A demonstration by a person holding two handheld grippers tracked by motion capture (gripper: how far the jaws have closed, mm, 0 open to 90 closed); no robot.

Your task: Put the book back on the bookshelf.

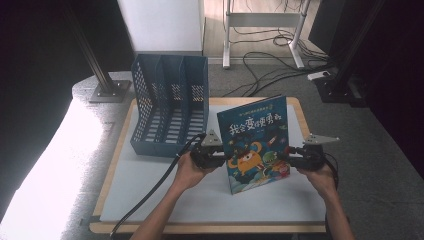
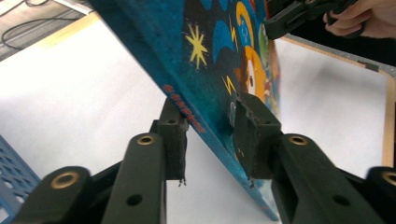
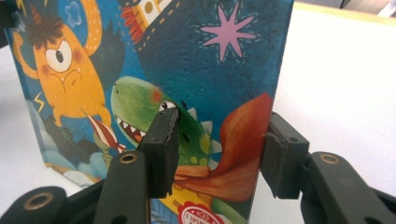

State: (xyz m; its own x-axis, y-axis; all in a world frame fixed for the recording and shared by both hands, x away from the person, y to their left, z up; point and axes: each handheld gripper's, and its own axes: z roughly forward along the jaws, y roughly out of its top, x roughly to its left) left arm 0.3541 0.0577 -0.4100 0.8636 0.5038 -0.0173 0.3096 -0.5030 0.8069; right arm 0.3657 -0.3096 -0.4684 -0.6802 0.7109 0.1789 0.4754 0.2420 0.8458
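A picture book [image 1: 255, 135] with a dark blue cover, an orange monster and a green dinosaur stands upright, slightly tilted, over the white mat [image 1: 150, 185]. My left gripper [image 1: 226, 159] is shut on its spine edge. In the left gripper view one pad presses the cover and the other sits behind the spine of the book [image 2: 210, 46], around my left gripper [image 2: 210, 135]. My right gripper [image 1: 289, 159] is shut on the opposite edge. In the right gripper view my right gripper [image 3: 217, 144] straddles the book [image 3: 187, 60] at the dinosaur. Whether the book's lower edge touches the mat I cannot tell.
A blue three-slot file organizer [image 1: 170, 105] stands at the mat's back left, close to the left hand. The mat lies on a wooden board [image 1: 115, 150]. Cables [image 1: 270, 65] and a metal stand base [image 1: 107, 90] lie beyond the board. My right gripper [image 2: 289, 18] appears far off in the left gripper view.
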